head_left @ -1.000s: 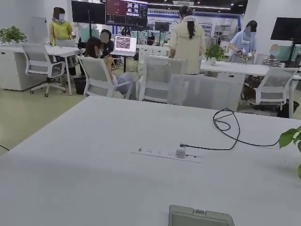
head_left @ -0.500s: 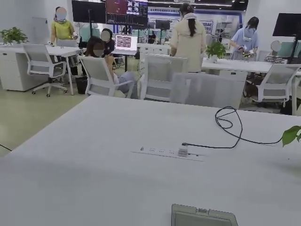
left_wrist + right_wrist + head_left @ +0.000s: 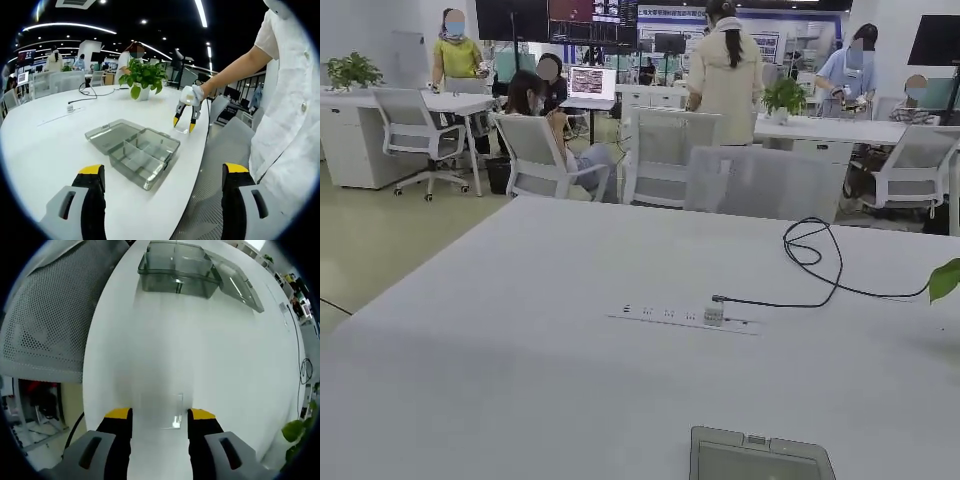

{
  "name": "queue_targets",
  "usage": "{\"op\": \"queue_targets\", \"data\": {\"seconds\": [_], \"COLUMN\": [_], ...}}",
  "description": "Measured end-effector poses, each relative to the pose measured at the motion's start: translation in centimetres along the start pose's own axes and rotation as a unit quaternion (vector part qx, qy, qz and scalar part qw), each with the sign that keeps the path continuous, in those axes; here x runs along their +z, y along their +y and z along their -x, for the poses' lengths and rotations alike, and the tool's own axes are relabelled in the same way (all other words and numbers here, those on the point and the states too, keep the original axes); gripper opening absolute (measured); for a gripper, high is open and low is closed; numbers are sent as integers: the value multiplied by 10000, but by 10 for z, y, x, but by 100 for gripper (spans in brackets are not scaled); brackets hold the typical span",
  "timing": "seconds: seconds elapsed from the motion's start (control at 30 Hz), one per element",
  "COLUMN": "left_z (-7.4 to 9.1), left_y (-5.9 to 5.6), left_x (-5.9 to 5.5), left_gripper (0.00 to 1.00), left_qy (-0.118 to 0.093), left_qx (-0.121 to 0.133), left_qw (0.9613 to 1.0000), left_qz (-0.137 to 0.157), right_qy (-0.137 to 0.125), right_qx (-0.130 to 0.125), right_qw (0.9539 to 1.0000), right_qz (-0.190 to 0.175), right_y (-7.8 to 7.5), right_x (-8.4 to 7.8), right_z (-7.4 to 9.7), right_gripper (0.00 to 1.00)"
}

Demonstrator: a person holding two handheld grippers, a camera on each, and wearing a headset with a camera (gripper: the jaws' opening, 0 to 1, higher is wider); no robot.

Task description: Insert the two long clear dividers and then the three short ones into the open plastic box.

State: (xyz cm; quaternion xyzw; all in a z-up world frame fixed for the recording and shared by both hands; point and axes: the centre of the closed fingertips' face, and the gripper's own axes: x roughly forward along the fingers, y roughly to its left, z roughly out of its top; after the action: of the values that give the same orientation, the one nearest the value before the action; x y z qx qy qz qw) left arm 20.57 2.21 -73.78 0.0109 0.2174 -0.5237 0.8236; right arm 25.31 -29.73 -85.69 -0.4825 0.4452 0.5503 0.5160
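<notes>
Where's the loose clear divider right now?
In the right gripper view the clear divider lies flat on the white table between the open jaws of the right gripper, near the table edge and well apart from the open plastic box.

A: Head view: box [image 3: 760, 458] cut off by btm edge, leaf [image 3: 945, 278] clipped at rt edge.
B: Yep. Right gripper view: clear divider [image 3: 169, 412] faint betw jaws, can't tell if gripped.

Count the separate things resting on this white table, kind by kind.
Open plastic box: 1
Loose clear divider: 1
Potted plant: 1
Power strip: 1
Black cable: 1
Total: 5
</notes>
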Motion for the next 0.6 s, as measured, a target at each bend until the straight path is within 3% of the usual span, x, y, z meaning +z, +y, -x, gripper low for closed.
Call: {"op": "queue_targets", "data": {"seconds": [0.17,0.43,0.6], "left_z": [0,0,1], "left_y": [1,1,0], "left_x": [0,-1,-1], "left_gripper": [99,99,99], "left_qy": [-13,-4,-12], "left_qx": [5,4,7], "left_qw": [10000,10000,10000], "left_qz": [22,23,18], "right_qy": [-41,-27,14], "right_qx": [-9,-21,-23], "right_qw": [10000,10000,10000], "right_qz": [-44,-44,-53], "right_y": [0,1,1], "right_x": [0,0,0], "right_z": [0,0,0], "right_gripper": [45,33,33]}}
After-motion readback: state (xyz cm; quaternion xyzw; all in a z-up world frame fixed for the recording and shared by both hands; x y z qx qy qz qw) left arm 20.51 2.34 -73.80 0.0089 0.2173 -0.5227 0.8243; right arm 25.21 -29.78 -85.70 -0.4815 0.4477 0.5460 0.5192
